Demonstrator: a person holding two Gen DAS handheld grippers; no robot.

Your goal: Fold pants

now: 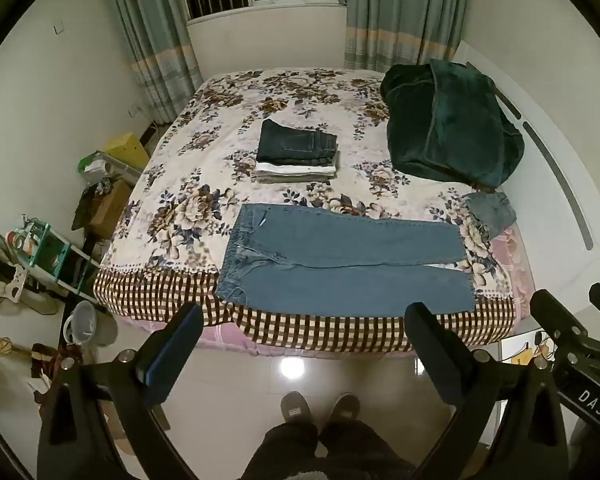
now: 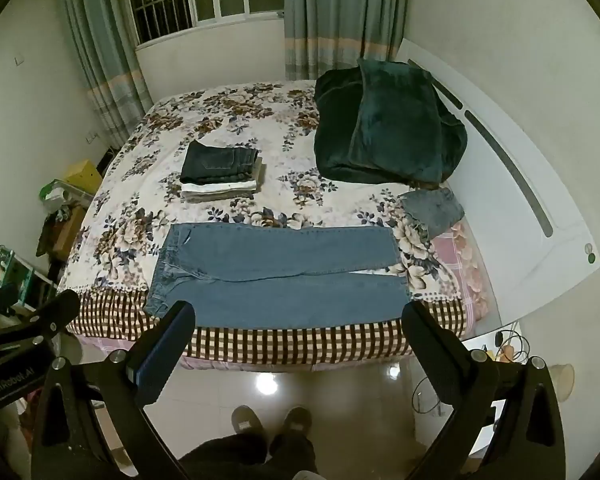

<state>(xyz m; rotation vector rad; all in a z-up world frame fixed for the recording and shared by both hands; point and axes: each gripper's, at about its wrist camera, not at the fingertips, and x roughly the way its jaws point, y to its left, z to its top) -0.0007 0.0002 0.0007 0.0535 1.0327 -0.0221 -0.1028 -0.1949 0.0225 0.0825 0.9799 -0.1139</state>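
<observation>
A pair of blue jeans lies flat along the near edge of the bed, waist to the left, legs to the right; it also shows in the right wrist view. My left gripper is open and empty, held above the floor in front of the bed, short of the jeans. My right gripper is open and empty too, at about the same distance from the jeans. A stack of folded pants sits in the middle of the bed, also in the right wrist view.
A dark green blanket is piled at the far right of the bed. A small bundle of blue denim lies at the right edge. Shelves, boxes and a bucket crowd the floor on the left. My feet stand on the tiled floor.
</observation>
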